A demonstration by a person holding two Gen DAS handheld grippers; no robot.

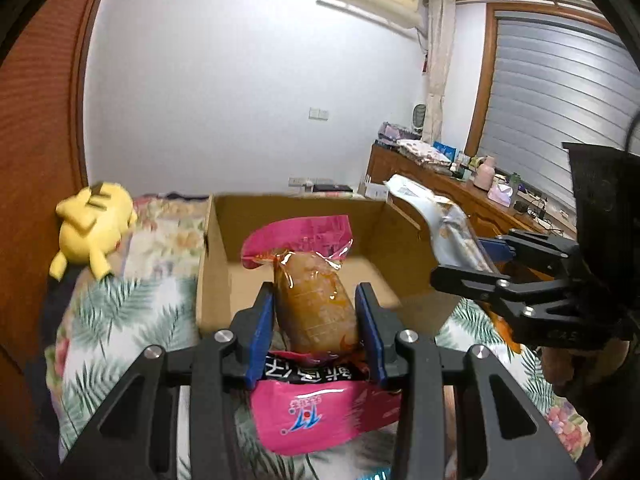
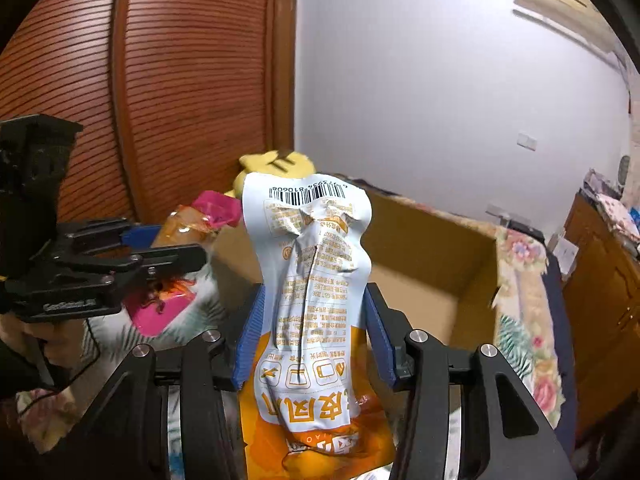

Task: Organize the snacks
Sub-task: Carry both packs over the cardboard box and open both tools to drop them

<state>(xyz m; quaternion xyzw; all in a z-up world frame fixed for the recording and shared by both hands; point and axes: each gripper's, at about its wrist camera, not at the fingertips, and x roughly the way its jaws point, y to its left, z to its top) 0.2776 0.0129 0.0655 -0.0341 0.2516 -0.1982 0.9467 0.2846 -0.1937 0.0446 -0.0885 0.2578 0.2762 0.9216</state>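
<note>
My left gripper is shut on a pink snack packet with a clear window showing brown food, held just in front of an open cardboard box on the bed. My right gripper is shut on a white and orange snack packet, held upright over the near edge of the same box. The right gripper with its packet shows at the right of the left wrist view. The left gripper with the pink packet shows at the left of the right wrist view. The box inside looks bare.
A yellow plush toy lies on the floral bedspread left of the box, against a wooden wardrobe. A wooden sideboard with small items stands at the right wall by the window.
</note>
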